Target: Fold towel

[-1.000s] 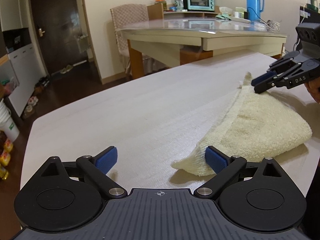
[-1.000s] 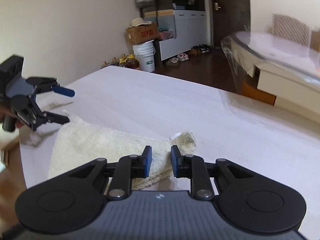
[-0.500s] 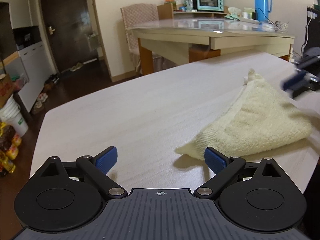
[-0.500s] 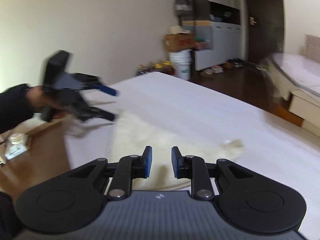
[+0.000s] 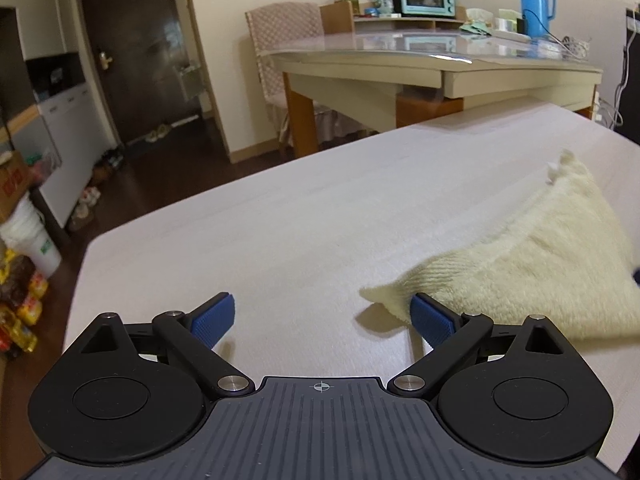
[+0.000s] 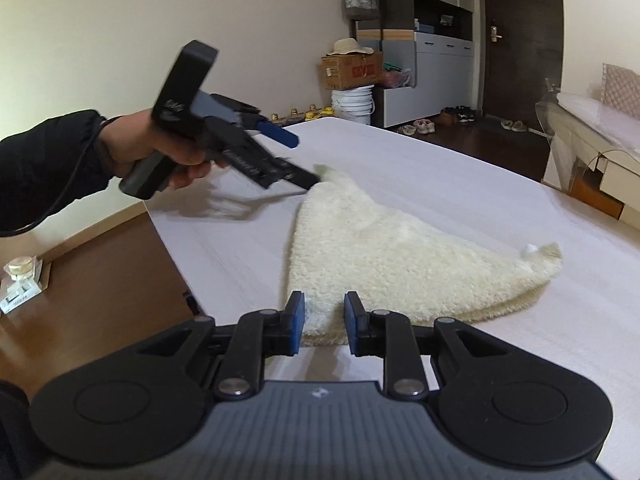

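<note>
Towel (image 6: 384,252) folded into a triangle on the table (image 5: 280,216), next fold pending. Left gripper (image 5: 322,314) spread wide beside one corner; right gripper (image 6: 322,322) opening, empty, over another. Needs pinching both corners.

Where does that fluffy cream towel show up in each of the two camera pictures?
Left wrist view: the towel lies at the right, one corner beside the left gripper's right finger.
Right wrist view: the towel lies mid-picture, its near corner just ahead of the right gripper's fingers.
Shared landmark: the dark door.
</note>
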The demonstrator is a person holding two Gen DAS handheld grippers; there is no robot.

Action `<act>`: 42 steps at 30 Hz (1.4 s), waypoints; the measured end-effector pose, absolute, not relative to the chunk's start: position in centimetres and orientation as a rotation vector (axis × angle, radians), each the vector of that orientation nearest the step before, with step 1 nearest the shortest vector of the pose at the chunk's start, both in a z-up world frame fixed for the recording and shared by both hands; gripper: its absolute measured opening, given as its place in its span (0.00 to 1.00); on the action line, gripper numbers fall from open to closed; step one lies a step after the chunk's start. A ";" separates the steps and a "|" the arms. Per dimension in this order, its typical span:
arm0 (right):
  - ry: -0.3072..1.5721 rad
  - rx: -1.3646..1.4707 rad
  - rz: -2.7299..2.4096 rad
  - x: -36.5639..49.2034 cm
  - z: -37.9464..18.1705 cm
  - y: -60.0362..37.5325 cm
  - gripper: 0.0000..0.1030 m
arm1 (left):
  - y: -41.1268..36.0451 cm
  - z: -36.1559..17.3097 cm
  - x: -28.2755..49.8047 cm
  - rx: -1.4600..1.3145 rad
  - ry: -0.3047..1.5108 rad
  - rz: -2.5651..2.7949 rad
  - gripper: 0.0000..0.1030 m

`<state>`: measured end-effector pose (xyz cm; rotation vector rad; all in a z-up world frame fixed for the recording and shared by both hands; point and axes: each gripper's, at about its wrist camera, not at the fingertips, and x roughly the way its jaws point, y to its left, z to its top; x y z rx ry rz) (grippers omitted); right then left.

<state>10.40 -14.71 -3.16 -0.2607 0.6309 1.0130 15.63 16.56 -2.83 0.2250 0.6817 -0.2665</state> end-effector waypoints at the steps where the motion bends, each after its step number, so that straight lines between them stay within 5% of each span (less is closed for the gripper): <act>1: 0.627 -0.244 1.015 10.2 -2.9 -14.9 0.23 | 16.6 -2.5 15.6 0.215 0.674 -0.271 0.94; 10: 0.560 -0.206 0.792 13.4 -1.3 -19.1 0.34 | 16.0 -2.0 16.5 0.180 0.650 -0.249 0.94; 21: 0.642 -0.127 0.694 14.5 -2.6 -21.1 0.34 | 15.5 -2.2 16.2 0.199 0.660 -0.194 0.94; 35: 0.657 -0.108 0.660 4.2 0.9 -21.1 0.90 | 10.9 -0.1 6.1 0.139 0.690 -0.102 1.00; 42: 0.674 -0.085 0.592 2.9 1.4 -21.4 0.99 | 8.5 -1.1 2.9 0.099 0.750 -0.054 1.00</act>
